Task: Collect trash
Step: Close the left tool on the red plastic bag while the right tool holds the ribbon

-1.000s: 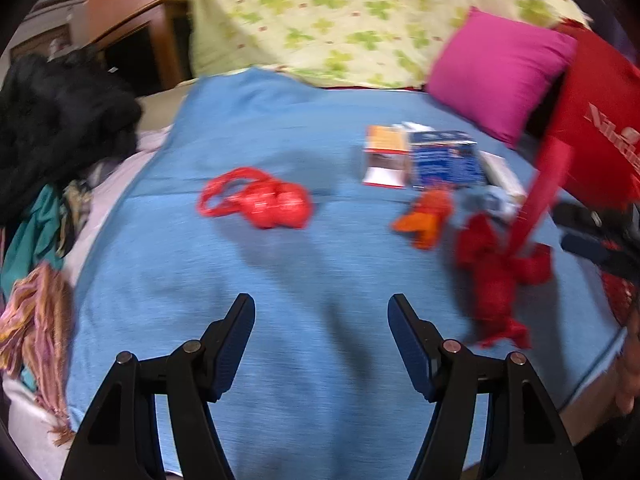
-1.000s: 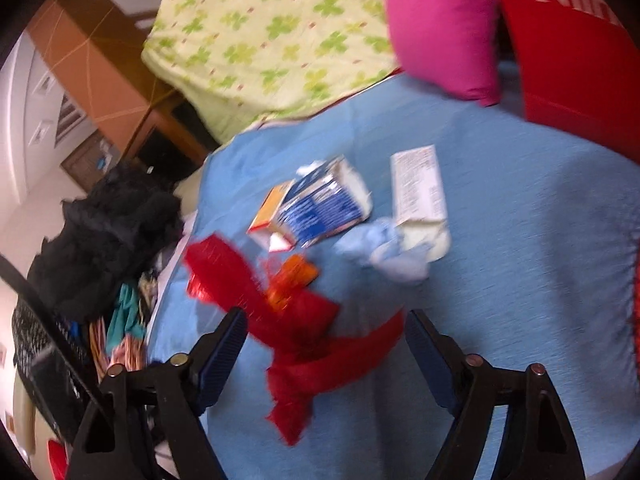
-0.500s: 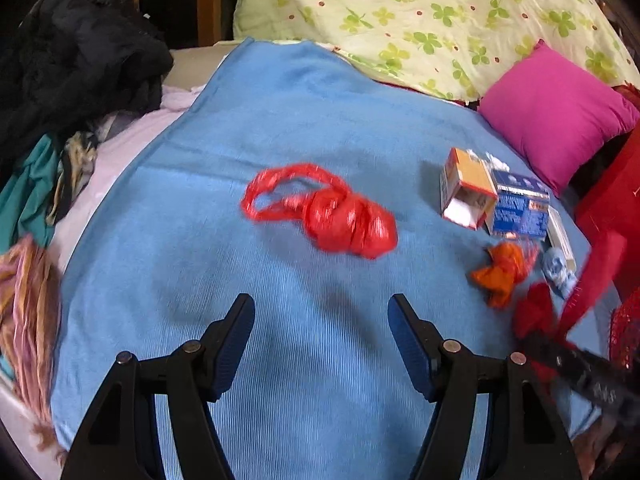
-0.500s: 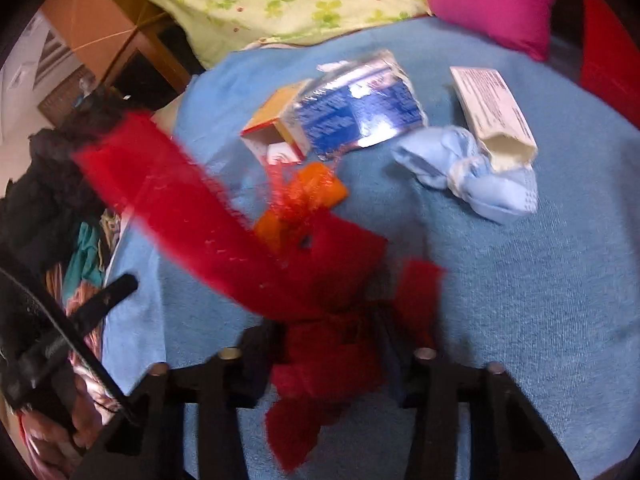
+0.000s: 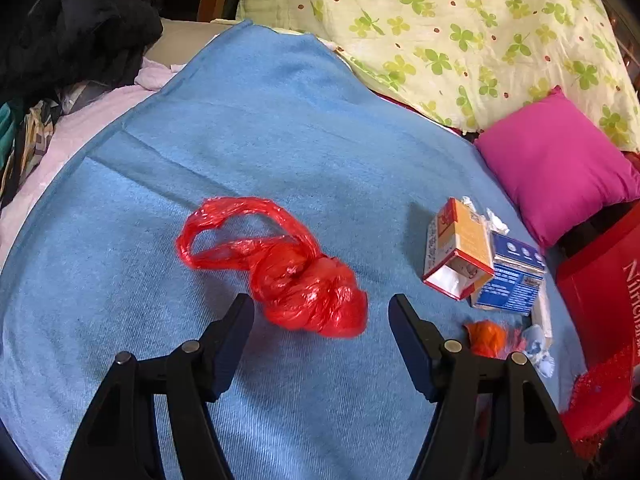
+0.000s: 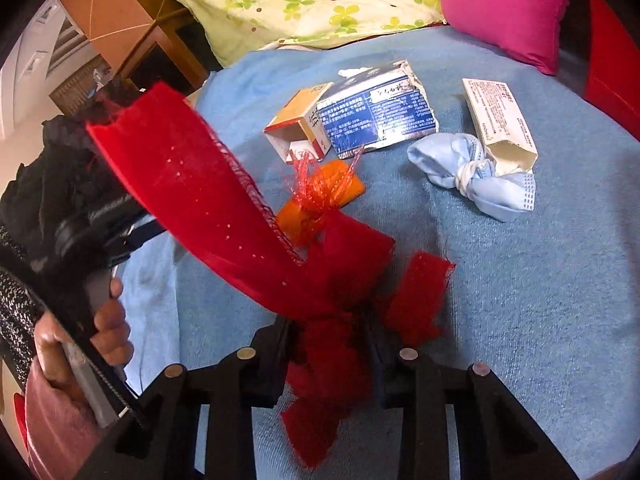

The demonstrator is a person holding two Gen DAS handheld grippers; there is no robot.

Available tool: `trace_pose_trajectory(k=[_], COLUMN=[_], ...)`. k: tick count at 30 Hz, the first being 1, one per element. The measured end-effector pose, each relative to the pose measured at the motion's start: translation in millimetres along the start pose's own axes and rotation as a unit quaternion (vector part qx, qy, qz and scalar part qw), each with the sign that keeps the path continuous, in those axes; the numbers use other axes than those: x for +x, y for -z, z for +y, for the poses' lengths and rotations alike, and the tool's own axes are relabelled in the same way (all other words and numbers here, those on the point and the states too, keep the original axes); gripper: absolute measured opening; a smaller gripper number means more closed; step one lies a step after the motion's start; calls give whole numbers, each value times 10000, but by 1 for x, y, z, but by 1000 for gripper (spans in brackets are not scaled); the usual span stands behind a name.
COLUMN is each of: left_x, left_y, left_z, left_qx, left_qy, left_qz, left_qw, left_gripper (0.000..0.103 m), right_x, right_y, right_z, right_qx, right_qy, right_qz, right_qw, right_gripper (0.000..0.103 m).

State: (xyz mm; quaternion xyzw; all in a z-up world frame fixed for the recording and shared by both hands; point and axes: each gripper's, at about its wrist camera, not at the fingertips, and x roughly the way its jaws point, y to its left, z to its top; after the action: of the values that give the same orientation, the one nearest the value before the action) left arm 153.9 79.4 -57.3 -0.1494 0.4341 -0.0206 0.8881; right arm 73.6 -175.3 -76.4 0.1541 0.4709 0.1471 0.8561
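My left gripper (image 5: 321,308) is open, its jaws on either side of the near end of a crumpled red plastic bag (image 5: 288,272) lying on the blue blanket (image 5: 240,128). My right gripper (image 6: 330,338) is shut on a red ribbon bow (image 6: 240,216), whose long tail sticks up to the left. Beyond it lie an orange wrapper in red netting (image 6: 320,196), an open orange-and-white carton (image 6: 300,124), a torn blue packet (image 6: 376,116), a knotted blue face mask (image 6: 472,172) and a white paper box (image 6: 500,120).
A magenta pillow (image 5: 560,168) and a clover-print quilt (image 5: 460,28) lie at the back. A red bag (image 5: 600,280) stands at the right. Dark clothes (image 5: 68,28) are heaped at the left edge. The left hand and gripper handle (image 6: 92,288) show in the right wrist view.
My left gripper moved forward to the red plastic bag, which now sits between its jaws. My right gripper closed on the red ribbon bow and holds it.
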Motion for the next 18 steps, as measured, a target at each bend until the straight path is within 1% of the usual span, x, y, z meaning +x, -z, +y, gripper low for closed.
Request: trace_pose_trajectory(k=[5,8,9,10,11,18], left_x=[14,17,17,17,18,14], left_y=[0,-1,-1,-1,0,4], left_z=[4,9,10,9,8,7], left_qx=[-87,-242,-254,-232,-209,-174], left_qy=[-276,-129,-107,-89,-70,-93], left_qz=[66,42,25,7,7,-88], left_qw=[9996,9996,9996,9997,9998,9998], left_gripper=[71,71,68,63,59,53], right_x=[0,-5,-7,-9,-11,-32], right_y=[5,4,3,3,2,1], right_z=[2,1,0,0,1,0], right_qx=[-42,-31,-39,-52,-79,-192], right_qy=[-10,-42,-57,-61,-58,5], right_qz=[-6,-59,-78,-93,-117,-375], right_qw=[10000,10000,9999,9999,9999,9991], right_gripper=[34,34,34,34,34,34])
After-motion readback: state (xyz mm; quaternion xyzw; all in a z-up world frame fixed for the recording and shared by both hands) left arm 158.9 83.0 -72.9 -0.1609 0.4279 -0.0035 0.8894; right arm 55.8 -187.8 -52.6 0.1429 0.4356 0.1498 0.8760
